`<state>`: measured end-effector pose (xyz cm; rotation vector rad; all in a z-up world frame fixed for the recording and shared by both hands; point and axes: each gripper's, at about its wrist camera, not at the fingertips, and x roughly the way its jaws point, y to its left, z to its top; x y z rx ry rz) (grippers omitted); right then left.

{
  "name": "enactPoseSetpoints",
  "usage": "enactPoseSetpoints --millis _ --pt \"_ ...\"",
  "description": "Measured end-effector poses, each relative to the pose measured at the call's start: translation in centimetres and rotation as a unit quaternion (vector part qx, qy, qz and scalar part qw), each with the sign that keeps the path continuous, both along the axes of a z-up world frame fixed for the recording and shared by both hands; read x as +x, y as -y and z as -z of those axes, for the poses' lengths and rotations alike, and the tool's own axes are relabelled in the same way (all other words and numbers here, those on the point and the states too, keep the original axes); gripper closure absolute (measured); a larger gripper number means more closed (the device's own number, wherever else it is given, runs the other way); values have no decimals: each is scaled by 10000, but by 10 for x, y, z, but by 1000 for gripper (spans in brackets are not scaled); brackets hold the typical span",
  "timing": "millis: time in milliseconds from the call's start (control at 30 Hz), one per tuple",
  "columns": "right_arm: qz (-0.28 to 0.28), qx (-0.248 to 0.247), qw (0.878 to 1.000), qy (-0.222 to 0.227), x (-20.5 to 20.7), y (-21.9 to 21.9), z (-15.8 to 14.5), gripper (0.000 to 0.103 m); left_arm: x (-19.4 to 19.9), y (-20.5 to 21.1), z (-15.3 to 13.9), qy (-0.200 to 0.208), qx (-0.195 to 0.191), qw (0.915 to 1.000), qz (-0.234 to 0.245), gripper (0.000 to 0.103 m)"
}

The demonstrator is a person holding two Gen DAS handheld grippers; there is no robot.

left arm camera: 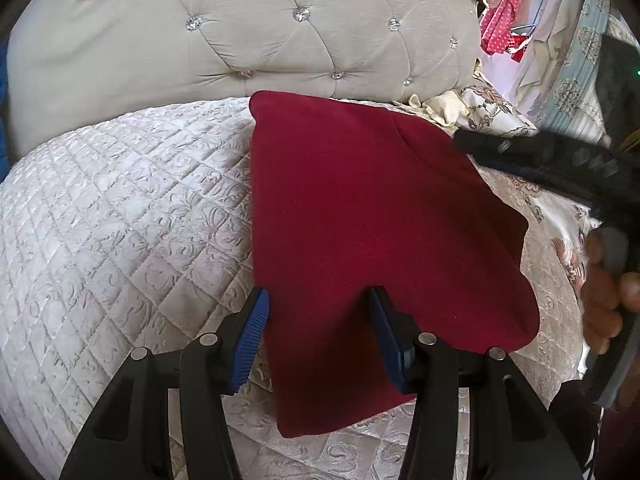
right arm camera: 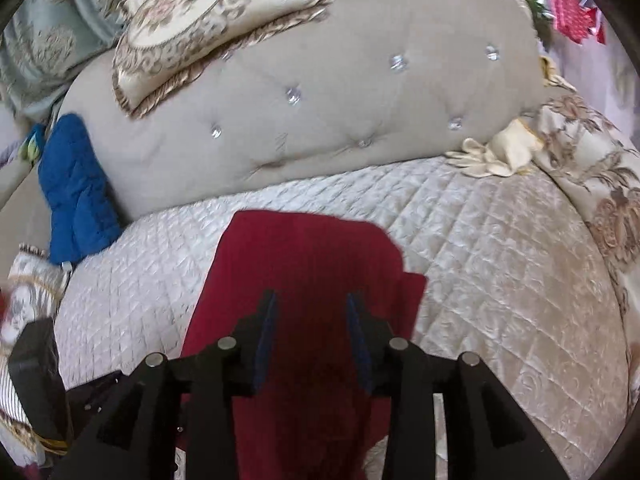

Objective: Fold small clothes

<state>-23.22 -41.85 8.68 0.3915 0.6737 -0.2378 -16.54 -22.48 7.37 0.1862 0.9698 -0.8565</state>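
Observation:
A dark red garment (left arm camera: 360, 216) lies folded on the quilted cream bedspread (left arm camera: 120, 208). My left gripper (left arm camera: 318, 300) is open and empty, its blue pads just above the garment's near part. The right gripper's black body (left arm camera: 560, 156) reaches over the garment's right edge, held by a hand (left arm camera: 604, 292). In the right wrist view the red garment (right arm camera: 304, 272) lies below my right gripper (right arm camera: 312, 304), which is open and empty above it. A second layer edge shows at the garment's right side (right arm camera: 412, 292).
A tufted beige headboard (left arm camera: 248, 44) stands behind the bed. A blue cloth (right arm camera: 76, 192) leans at its left end. Patterned cushions (right arm camera: 208, 20) sit on top and at the right (right arm camera: 592, 184). Cream gloves (right arm camera: 496, 156) lie at the bed's back right.

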Motion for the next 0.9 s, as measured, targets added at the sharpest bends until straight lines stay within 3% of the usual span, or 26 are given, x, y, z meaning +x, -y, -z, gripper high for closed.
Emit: enactPoseSetpoints --millis 100,167,367,433,533,567,667,800,900 --pt "353 -79 9970 -680 14 11 37 69 0 0 0 -4 0 10000 27 73" --pt "425 166 9976 -514 8 18 46 69 1 1 0 1 22 10000 38 73" --pt "296 157 9991 -253 -21 8 21 65 6 -3 -1 -170 -62 9998 -33 73" --pt "263 232 9993 -146 -28 6 24 57 9 -6 -3 -256 -209 9994 -63 73" --pt "189 458 9972 -556 -18 11 54 45 12 -8 -4 -389 -399 9984 -104 73" --pt "191 649 9963 -526 -18 15 60 39 13 -9 -4 -445 -445 9979 -119 73" --pt "262 921 9953 -148 -29 25 55 34 22 -14 -3 -668 -684 9953 -162 71" --pt "231 1164 9928 140 -33 40 54 17 43 -17 0 -1129 -1218 9855 -338 62" --pt "58 1491 9886 201 -19 55 64 14 59 -11 12 -1410 -1210 9816 -443 59"
